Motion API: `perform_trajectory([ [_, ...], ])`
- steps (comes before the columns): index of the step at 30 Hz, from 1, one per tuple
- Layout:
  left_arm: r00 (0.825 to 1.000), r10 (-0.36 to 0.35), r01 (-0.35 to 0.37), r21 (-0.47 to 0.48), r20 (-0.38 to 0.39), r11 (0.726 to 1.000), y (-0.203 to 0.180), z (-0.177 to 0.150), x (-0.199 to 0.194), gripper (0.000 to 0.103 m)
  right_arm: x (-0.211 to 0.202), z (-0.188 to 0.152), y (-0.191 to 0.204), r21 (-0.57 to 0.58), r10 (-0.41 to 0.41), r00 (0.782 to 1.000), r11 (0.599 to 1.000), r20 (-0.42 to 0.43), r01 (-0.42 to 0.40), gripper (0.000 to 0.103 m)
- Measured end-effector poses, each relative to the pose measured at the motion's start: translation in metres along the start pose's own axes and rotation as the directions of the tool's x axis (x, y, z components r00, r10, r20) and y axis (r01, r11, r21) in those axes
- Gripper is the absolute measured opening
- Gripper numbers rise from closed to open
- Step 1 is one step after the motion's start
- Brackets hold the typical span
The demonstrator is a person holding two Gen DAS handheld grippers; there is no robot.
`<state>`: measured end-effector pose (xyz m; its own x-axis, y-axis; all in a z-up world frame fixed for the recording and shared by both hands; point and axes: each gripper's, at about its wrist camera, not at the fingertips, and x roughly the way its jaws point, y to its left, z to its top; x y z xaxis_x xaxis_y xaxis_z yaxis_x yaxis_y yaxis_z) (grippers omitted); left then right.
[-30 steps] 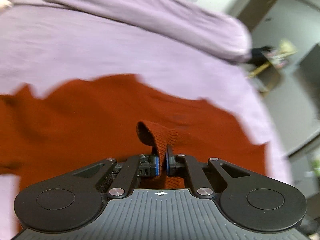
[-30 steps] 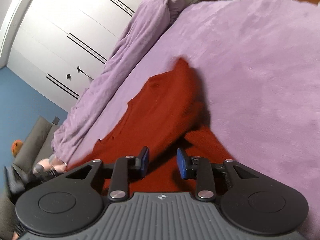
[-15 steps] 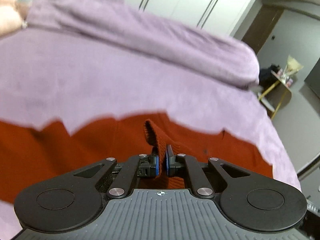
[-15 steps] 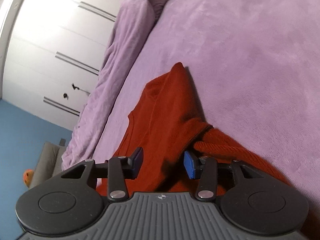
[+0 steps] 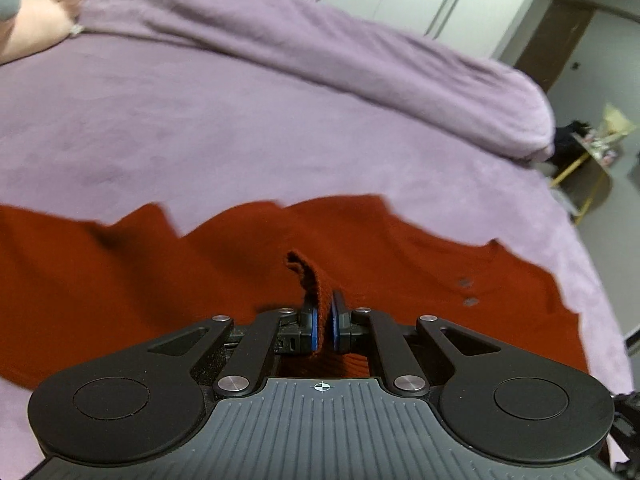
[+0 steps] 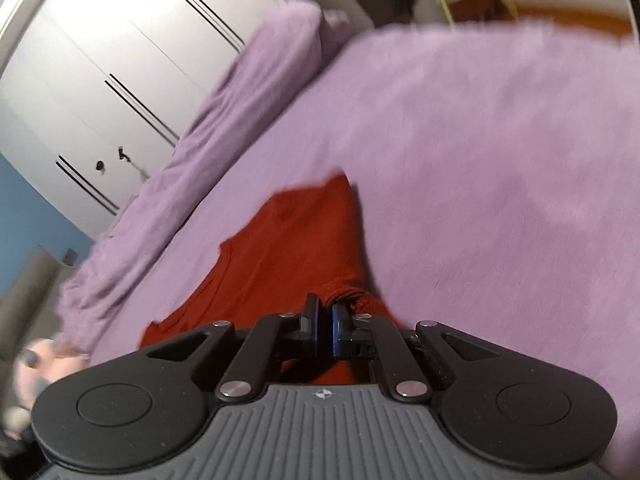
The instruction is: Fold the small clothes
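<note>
A rust-red knit sweater (image 5: 200, 280) lies spread on the purple bed cover (image 5: 240, 140). It also shows in the right wrist view (image 6: 296, 248). My left gripper (image 5: 323, 320) is shut on a ribbed edge of the sweater, which sticks up between the blue pads. Two small buttons (image 5: 466, 282) show near the neckline at the right. My right gripper (image 6: 325, 322) is shut on another bunched edge of the sweater (image 6: 344, 294), right at the pads.
A rolled purple duvet (image 5: 360, 52) runs along the far side of the bed. White wardrobe doors (image 6: 120, 80) stand behind it. A pink plush toy (image 5: 28, 12) sits at the far left. A small yellow-legged side table (image 5: 588, 152) stands past the bed's right edge.
My right gripper went from open beside the sweater's edge to shut on it. My left gripper stayed shut on the ribbed edge while its view tilted up and the sweater slid lower in frame.
</note>
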<state>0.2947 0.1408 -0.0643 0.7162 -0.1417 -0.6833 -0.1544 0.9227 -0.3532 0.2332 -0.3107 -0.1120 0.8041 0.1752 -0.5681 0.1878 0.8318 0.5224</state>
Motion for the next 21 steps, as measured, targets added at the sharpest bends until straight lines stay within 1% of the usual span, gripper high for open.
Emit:
perform_trajectory([
  [1, 1.000, 0.004, -0.005, 0.023, 0.006, 1.000, -0.004, -0.001, 0.002, 0.008, 0.001, -0.001, 0.001, -0.017, -0.008, 0.999, 1.000, -0.031, 0.007, 0.007],
  [2, 1.000, 0.016, -0.017, 0.050, 0.008, 0.999, -0.009, -0.002, 0.006, 0.008, 0.000, -0.001, 0.001, -0.025, 0.004, 0.998, 1.000, -0.066, -0.006, 0.008],
  [3, 1.000, 0.022, -0.022, 0.064, 0.003, 0.998, -0.011, -0.002, 0.010, 0.008, -0.005, 0.000, 0.001, -0.040, 0.020, 0.997, 0.999, -0.068, -0.023, 0.010],
  [4, 1.000, 0.020, -0.020, 0.061, -0.010, 0.998, -0.009, -0.003, 0.012, 0.008, -0.012, 0.001, 0.002, -0.073, 0.031, 0.997, 0.997, -0.064, -0.035, 0.014],
  [5, 1.000, 0.019, -0.018, 0.055, -0.014, 0.998, -0.006, -0.004, 0.012, 0.008, -0.019, 0.004, 0.004, -0.107, 0.041, 0.998, 0.993, -0.057, -0.047, 0.017],
  [6, 1.000, 0.015, -0.015, 0.050, -0.014, 0.999, -0.001, -0.006, 0.012, 0.008, -0.026, 0.008, 0.005, -0.137, 0.052, 0.998, 0.989, -0.035, -0.056, 0.021],
  [8, 1.000, 0.014, -0.014, 0.038, -0.020, 0.999, 0.006, -0.007, 0.012, 0.008, -0.031, 0.017, 0.010, -0.180, 0.040, 0.999, 0.983, 0.008, -0.038, 0.035],
  [9, 1.000, 0.015, -0.014, 0.031, -0.022, 0.999, 0.008, -0.008, 0.011, 0.008, -0.026, 0.023, 0.014, -0.202, 0.030, 1.000, 0.979, 0.009, -0.028, 0.047],
  [10, 1.000, 0.013, -0.013, 0.024, -0.024, 1.000, 0.009, -0.008, 0.012, 0.008, -0.018, 0.029, 0.017, -0.219, 0.017, 1.000, 0.975, -0.007, -0.018, 0.056],
  [12, 1.000, 0.008, -0.008, 0.014, -0.017, 1.000, 0.009, -0.007, 0.011, 0.008, 0.009, 0.039, 0.026, -0.265, -0.013, 0.999, 0.964, -0.050, 0.000, 0.060],
  [14, 1.000, -0.001, 0.001, 0.007, -0.006, 1.000, 0.008, -0.005, 0.008, 0.008, 0.035, 0.044, 0.029, -0.289, -0.082, 0.994, 0.956, -0.076, 0.056, 0.060],
  [16, 1.000, -0.010, 0.010, 0.003, -0.001, 1.000, 0.008, -0.003, 0.006, 0.008, 0.057, 0.048, 0.028, -0.290, -0.111, 0.986, 0.954, -0.123, 0.071, 0.056],
  [17, 1.000, -0.013, 0.013, 0.001, -0.002, 1.000, 0.009, -0.002, 0.005, 0.008, 0.065, 0.049, 0.028, -0.284, -0.116, 0.984, 0.956, -0.131, 0.075, 0.053],
  [18, 1.000, -0.016, 0.016, 0.000, -0.003, 1.000, 0.009, -0.001, 0.005, 0.008, 0.069, 0.048, 0.029, -0.287, -0.107, 0.986, 0.956, -0.129, 0.066, 0.043],
  [19, 1.000, -0.018, 0.018, 0.003, 0.001, 1.000, 0.010, 0.000, 0.004, 0.008, 0.070, 0.049, 0.031, -0.299, -0.095, 0.988, 0.953, -0.120, 0.056, 0.021],
  [20, 1.000, -0.017, 0.017, 0.005, 0.009, 1.000, 0.010, 0.001, 0.003, 0.008, 0.069, 0.048, 0.036, -0.323, -0.093, 0.991, 0.945, -0.101, 0.056, 0.010],
  [21, 1.000, -0.019, 0.018, 0.006, 0.023, 1.000, 0.010, 0.002, 0.002, 0.008, 0.064, 0.046, 0.040, -0.350, -0.082, 0.994, 0.935, -0.075, 0.051, 0.007],
])
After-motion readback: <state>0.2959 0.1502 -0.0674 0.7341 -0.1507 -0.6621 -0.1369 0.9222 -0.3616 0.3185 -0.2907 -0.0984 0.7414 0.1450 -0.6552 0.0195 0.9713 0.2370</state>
